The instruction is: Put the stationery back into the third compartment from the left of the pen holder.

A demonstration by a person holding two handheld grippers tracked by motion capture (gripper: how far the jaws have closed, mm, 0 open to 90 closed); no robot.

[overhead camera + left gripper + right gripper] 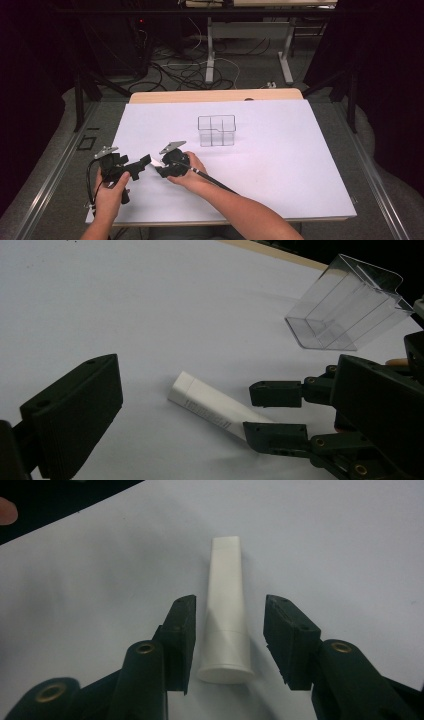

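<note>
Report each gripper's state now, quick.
Left gripper: open, holding nothing.
Right gripper: open, jaws on either side of the white tube, pads not yet pressing on it.

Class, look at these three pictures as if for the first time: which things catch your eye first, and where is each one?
A small white tube lies flat on the white table cover, with the right tongs open astride its cap end, not yet pressing it. The left tongs wait close beside it, and a clear divided box stands farther back near the middle.
</note>
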